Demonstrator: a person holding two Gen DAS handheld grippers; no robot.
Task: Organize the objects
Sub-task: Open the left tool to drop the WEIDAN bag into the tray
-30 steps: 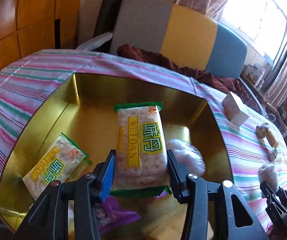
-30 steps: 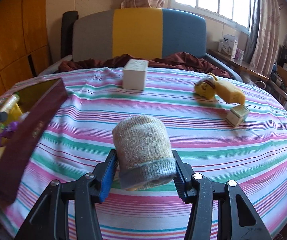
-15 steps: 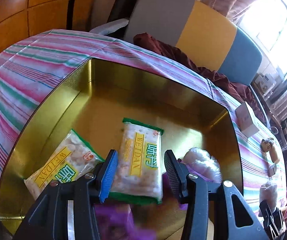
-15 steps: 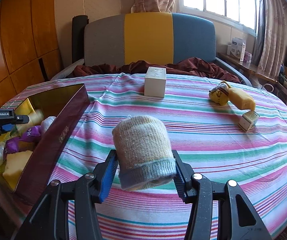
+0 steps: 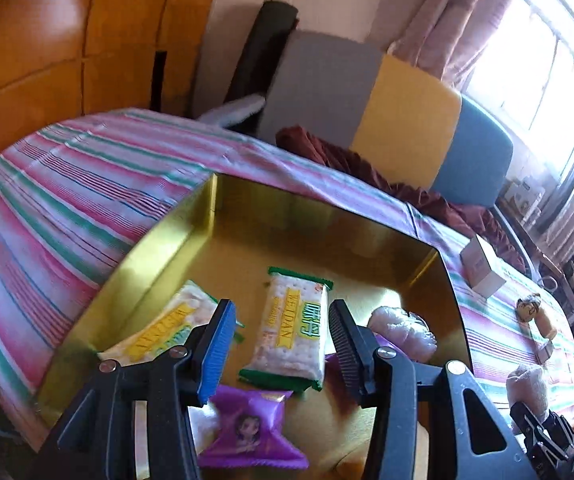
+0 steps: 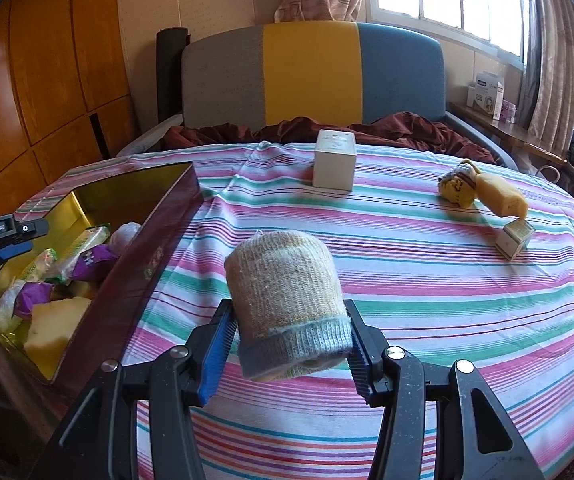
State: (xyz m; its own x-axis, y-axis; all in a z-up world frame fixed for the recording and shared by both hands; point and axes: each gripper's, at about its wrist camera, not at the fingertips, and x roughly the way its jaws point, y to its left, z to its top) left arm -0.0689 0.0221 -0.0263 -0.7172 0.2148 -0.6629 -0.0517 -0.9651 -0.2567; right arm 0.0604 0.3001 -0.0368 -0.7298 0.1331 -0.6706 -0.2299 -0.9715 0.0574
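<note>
Two grippers: right gripper clamped on rolled knit sock, held above striped cloth, right of gold tin; left gripper jaws apart, empty, over cracker pkt in tin w/ purple candy

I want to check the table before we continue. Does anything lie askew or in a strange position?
Yes. The small carton near the table's right edge stands tilted on one edge, leaning under the yellow plush toy. The white box stands upright. The snacks in the gold tin lie loosely, not spilled.
</note>
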